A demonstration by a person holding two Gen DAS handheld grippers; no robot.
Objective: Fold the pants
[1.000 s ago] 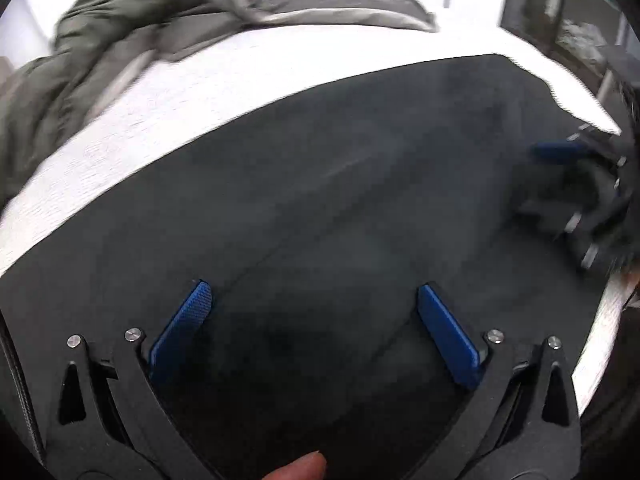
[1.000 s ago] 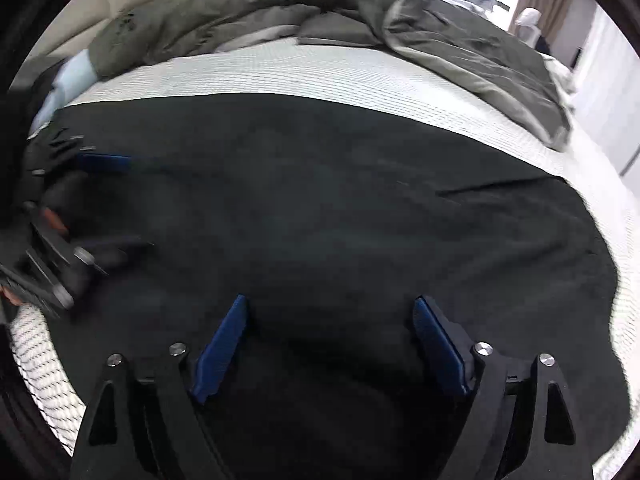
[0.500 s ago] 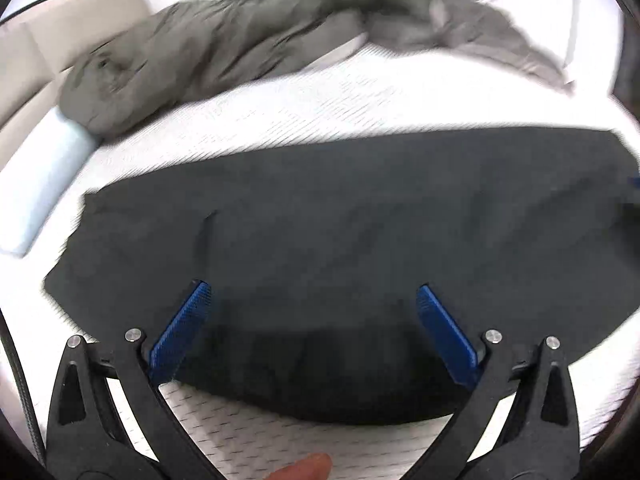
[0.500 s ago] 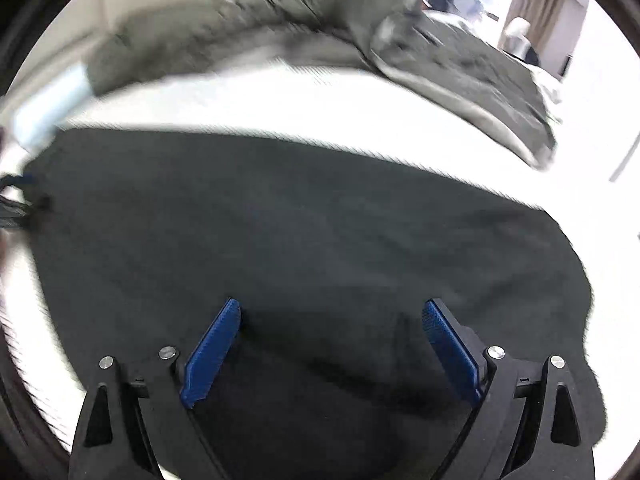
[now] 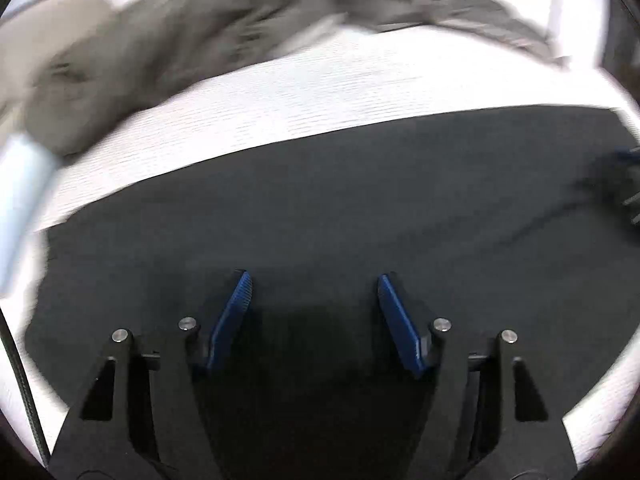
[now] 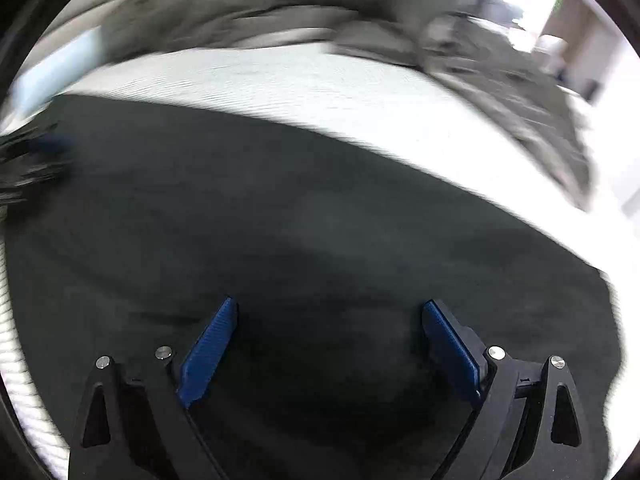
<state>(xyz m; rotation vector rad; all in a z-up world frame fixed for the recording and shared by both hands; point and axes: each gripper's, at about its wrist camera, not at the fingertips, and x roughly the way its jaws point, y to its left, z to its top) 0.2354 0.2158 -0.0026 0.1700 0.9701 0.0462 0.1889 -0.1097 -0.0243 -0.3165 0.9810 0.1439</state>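
1. The left gripper (image 5: 314, 280) pointed down at the pants (image 5: 320, 208). Its jaws had just been closing and stood partly open, with a clear gap between the blue pads (image 5: 232, 320).
2. Only flat black cloth showed in that gap. No fold was raised between the pads, and whether the tips touched the fabric could not be told.
3. The right gripper (image 6: 330, 308) also pointed down at the pants (image 6: 280, 208). Its jaws had just been opening and stood wide, with nothing pinched between its pads (image 6: 208, 348).
4. Whether the right tips rested on the cloth could not be told either.
5. The pants lay spread flat and dark across the white bed (image 5: 320, 92), filling most of both views, with their far edge running across the cover.
6. In the left view the right gripper (image 5: 624, 184) appeared blurred at the right edge, over the pants.
7. In the right view the left gripper (image 6: 28, 164) appeared blurred at the left edge, near the end of the pants.
8. A rumpled grey-green blanket (image 5: 180, 40) lay heaped along the far side of the bed, well apart from the pants; it showed in the right view too (image 6: 500, 80).
9. A pale blue pillow (image 5: 20, 188) lay at the left edge, beside the blanket.
10. Both views were smeared by motion, so fine detail was lost.
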